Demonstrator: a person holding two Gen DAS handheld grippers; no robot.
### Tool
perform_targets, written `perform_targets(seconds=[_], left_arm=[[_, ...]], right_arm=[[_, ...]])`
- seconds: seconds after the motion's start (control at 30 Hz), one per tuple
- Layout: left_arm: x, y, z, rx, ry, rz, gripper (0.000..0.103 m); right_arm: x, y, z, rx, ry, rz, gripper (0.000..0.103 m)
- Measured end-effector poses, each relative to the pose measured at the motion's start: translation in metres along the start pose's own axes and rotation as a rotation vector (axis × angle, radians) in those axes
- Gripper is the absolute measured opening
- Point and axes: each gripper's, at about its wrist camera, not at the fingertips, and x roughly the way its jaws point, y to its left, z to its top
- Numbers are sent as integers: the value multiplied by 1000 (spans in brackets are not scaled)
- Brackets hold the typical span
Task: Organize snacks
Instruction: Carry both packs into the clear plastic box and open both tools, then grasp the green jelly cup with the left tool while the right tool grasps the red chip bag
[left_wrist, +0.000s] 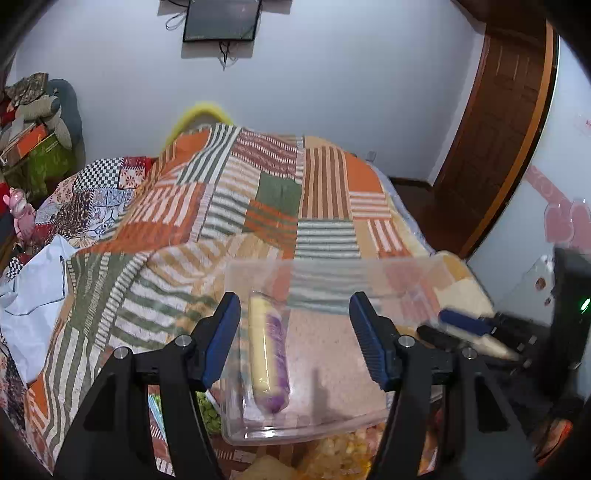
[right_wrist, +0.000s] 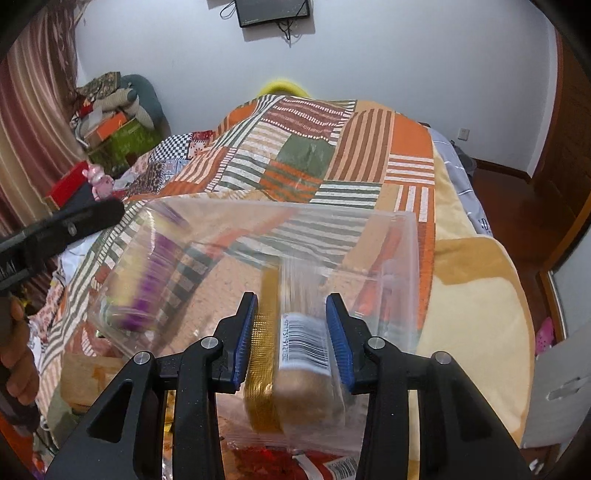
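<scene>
A clear plastic container (left_wrist: 332, 263) sits on the patchwork blanket. Inside it lies a yellow and purple snack roll (left_wrist: 267, 350), blurred in the right wrist view (right_wrist: 155, 273). My left gripper (left_wrist: 294, 299) hangs open above the container; the roll lies below and between its fingers, with neither pad pressing on it. My right gripper (right_wrist: 291, 299) is shut on a gold-wrapped snack pack (right_wrist: 295, 354) with a barcode label, held over the container (right_wrist: 277, 206). That gripper also shows at the right of the left wrist view (left_wrist: 461, 325).
Loose snack packets lie under the near edge of the container: green peas (left_wrist: 208, 413), yellow corn (left_wrist: 343, 454), a red packet (right_wrist: 280, 461). A white bag (left_wrist: 33, 280) lies left on the bed. A hand (right_wrist: 18, 354) holds the left gripper. Floor and a wooden door are to the right.
</scene>
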Motion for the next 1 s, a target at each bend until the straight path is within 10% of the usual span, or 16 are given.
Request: perform_targets(seconds=[1.0], left_arm=[[-94, 21, -110, 58, 102, 23, 73]], right_arm=[[-92, -12, -75, 14, -48, -27, 69]])
